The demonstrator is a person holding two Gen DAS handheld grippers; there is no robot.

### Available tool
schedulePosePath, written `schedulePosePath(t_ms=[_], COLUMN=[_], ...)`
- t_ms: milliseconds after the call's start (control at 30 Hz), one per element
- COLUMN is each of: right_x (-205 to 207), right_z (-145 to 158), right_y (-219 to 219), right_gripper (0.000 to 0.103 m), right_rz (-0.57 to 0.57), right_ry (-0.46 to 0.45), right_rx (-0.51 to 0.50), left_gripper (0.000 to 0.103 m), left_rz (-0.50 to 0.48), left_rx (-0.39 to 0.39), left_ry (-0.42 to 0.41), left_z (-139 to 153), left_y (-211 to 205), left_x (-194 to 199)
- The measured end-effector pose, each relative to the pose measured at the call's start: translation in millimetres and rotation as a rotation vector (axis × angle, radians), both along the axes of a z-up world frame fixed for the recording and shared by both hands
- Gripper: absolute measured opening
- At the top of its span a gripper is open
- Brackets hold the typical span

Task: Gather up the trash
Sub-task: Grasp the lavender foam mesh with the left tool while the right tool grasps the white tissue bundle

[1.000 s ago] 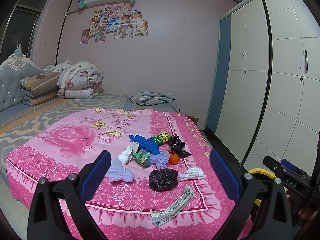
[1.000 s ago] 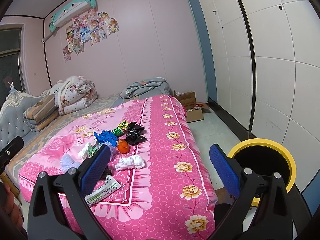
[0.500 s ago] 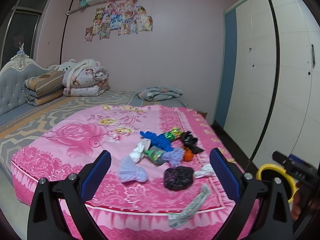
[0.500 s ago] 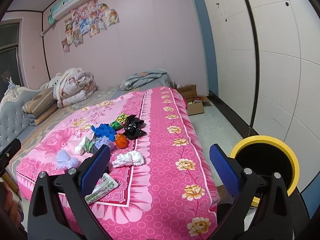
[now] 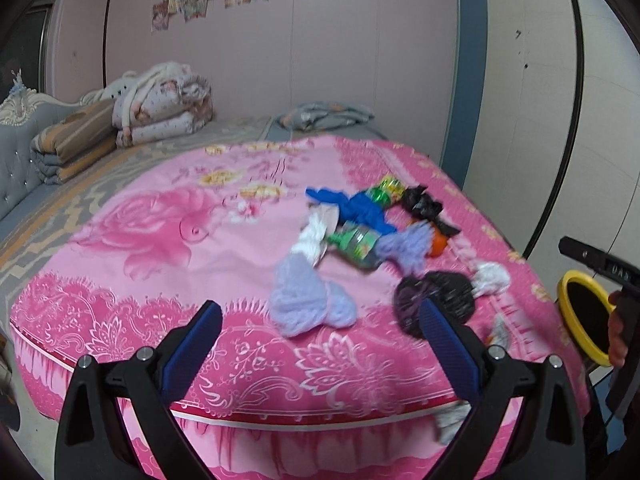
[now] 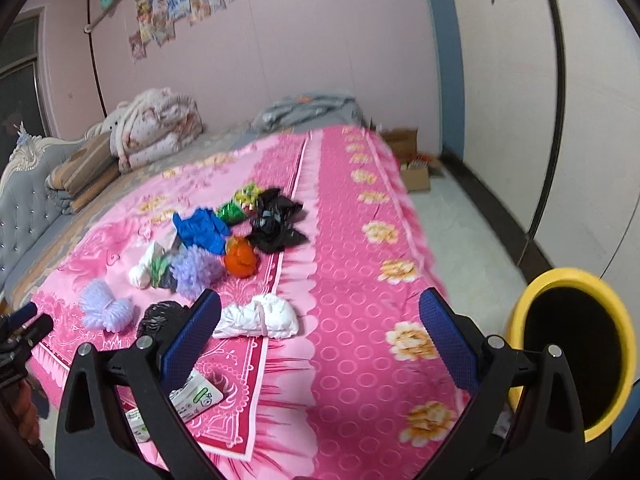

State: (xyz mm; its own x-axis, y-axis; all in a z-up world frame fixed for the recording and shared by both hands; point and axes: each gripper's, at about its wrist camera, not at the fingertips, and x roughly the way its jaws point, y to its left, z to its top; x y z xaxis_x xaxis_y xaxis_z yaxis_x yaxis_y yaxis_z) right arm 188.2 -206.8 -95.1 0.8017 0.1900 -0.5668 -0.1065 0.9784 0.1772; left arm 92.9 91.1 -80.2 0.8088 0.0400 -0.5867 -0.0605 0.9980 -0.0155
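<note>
A heap of trash lies on the pink bedspread (image 5: pixel 168 240): a lilac wad (image 5: pixel 308 300), a black wad (image 5: pixel 436 300), a white wad (image 6: pixel 260 318), blue plastic (image 6: pixel 202 230), an orange piece (image 6: pixel 240 260), a black bag (image 6: pixel 276 222) and a flat wrapper (image 6: pixel 192 396) at the bed's edge. A yellow-rimmed bin (image 6: pixel 576 344) stands on the floor right of the bed. My left gripper (image 5: pixel 320 344) is open and empty, close above the lilac wad. My right gripper (image 6: pixel 320 332) is open and empty, near the white wad.
Folded quilts (image 5: pixel 160 108) and a grey headboard (image 5: pixel 16 152) are at the far left. White wardrobe doors (image 5: pixel 560 120) line the right wall. A cardboard box (image 6: pixel 412 164) sits on the floor by the far corner.
Both grippers have moved forward and tilted down toward the trash heap, which now looks larger. Both stay open and empty.
</note>
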Motion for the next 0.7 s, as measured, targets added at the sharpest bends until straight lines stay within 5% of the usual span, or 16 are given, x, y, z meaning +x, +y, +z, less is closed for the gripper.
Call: schedulePosePath(t_ms=[300, 700], right_x=[49.7, 87.4], right_z=[-36.1, -66.1], right_y=[26.5, 53.2], right_gripper=[0.095, 0.095], right_rz=[0.037, 0.127], right_ry=[0.099, 0.197], right_rx=[-0.036, -0.056], left_gripper=[0.095, 0.095], left_rz=[0.055, 0.012], left_rx=[-0.081, -0.146], left_ry=[0.063, 0.128], left_z=[-23.1, -55.0], left_y=[34.1, 40.0], left_x=[45.5, 93.9])
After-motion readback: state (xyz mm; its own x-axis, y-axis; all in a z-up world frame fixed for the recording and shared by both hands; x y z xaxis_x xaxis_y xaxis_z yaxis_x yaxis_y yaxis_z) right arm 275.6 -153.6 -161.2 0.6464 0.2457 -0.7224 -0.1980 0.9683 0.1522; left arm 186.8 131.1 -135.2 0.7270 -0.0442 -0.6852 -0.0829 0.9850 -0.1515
